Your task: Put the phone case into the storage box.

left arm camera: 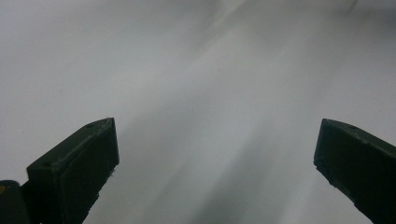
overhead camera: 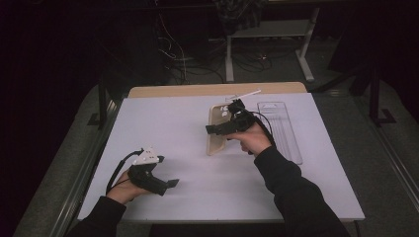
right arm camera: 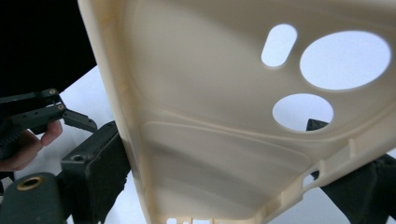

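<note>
The right gripper [overhead camera: 213,129], just right of centre in the high view, is clamped across a cream phone case [right arm camera: 224,116], one jaw on each long edge. The case is smooth moulded plastic with round and oval camera cut-outs, raised on edge above the white table [overhead camera: 188,197]. At lower left the left gripper [overhead camera: 170,183] has its jaws spread wide over bare tabletop, holding nothing. A clear plastic blister pack [overhead camera: 281,128] lies flat to the right of the case
</note>
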### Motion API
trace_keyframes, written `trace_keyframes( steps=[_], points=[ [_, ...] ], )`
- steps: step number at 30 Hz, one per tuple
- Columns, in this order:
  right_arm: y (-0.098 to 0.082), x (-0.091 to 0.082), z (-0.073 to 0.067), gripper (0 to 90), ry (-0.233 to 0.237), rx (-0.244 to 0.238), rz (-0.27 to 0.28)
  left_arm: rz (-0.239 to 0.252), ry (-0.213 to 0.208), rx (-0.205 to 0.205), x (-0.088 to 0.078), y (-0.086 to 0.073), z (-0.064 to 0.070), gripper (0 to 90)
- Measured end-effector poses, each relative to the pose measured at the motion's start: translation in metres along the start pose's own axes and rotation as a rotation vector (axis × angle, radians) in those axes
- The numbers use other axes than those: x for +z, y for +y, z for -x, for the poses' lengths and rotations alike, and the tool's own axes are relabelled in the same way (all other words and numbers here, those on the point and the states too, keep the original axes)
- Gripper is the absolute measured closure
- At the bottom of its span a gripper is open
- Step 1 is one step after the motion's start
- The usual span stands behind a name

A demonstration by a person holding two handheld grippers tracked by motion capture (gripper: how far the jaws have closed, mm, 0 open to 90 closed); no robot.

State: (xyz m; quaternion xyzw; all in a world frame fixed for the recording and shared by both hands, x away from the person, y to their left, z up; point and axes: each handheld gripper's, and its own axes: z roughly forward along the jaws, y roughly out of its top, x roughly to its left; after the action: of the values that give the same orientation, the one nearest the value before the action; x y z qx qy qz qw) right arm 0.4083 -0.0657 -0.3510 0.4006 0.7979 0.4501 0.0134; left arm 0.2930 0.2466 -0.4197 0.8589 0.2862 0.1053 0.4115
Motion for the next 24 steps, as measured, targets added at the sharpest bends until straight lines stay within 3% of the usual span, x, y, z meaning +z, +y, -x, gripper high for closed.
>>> trace_keyframes(
  steps=[13,24],
  points=[
    [0.008,-0.011,0.008,9.4,-0.049,-0.006,-0.011,-0.020,-0.001,0.022,0.001,-0.001,-0.001,0.0],
    [0.014,-0.026,0.017,9.5,-0.093,0.007,-0.020,-0.018,-0.006,0.010,0.002,-0.002,0.000,0.0]
  ],
)
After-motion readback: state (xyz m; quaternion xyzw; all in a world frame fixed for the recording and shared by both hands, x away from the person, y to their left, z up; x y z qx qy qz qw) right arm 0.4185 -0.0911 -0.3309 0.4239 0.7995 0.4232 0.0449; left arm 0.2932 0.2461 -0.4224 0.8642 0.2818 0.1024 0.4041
